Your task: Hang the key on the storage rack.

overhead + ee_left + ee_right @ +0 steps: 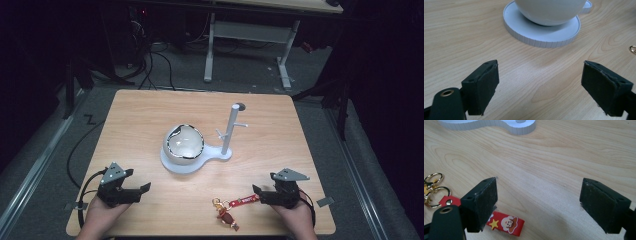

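A keychain with a red strap [243, 201] and a small figure charm [225, 214] lies near the table's front edge. In the right gripper view the red strap [506, 223] lies by the left jaw, and its gold rings [432, 186] lie at the far left. My right gripper [261, 193] is open just right of the strap, nothing between its jaws. My left gripper [141, 190] is open at the front left, over bare wood. A white bowl [184, 144] sits on a white base [192, 164] that carries an upright peg stand [231, 129].
The round base [541, 37] with the bowl [550, 11] on it lies ahead of the left gripper [540, 83]. The base's narrow end [519, 126] lies ahead of the right gripper [539, 202]. Beyond the table stand a desk frame [285, 50] and floor cables [160, 65].
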`<state>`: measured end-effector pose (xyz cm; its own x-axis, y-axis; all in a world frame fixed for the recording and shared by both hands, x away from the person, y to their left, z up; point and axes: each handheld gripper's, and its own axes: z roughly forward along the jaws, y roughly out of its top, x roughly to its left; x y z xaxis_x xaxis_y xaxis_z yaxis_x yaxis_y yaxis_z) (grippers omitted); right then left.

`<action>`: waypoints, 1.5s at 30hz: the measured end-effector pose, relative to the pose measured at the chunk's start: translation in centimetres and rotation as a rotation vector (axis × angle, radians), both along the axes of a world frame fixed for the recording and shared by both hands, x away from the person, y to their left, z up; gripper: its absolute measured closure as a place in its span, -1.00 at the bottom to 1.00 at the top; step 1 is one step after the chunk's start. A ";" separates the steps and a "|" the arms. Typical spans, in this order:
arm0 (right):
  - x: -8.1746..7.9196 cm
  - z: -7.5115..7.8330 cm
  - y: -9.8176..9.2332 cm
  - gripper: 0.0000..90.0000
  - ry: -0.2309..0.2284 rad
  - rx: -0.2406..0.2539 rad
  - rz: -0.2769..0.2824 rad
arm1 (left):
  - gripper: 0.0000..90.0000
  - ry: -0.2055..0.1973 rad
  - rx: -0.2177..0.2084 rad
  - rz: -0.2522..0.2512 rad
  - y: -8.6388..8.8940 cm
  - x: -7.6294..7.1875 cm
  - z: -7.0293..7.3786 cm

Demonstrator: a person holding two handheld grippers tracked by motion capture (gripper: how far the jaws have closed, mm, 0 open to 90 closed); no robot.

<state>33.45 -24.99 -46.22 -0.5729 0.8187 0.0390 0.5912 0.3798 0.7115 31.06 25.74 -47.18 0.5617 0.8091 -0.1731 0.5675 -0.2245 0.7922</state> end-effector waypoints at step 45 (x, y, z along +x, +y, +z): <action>-1.2 -1.5 5.9 0.63 0.118 -0.082 0.297 | -0.66 0.010 0.018 -0.007 0.3 -0.3 -0.3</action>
<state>32.20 -19.10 -47.73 -0.7824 0.6199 0.0601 0.5226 0.6009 0.6049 30.71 26.07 -47.52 0.5655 0.8082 -0.1642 0.5737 -0.2424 0.7823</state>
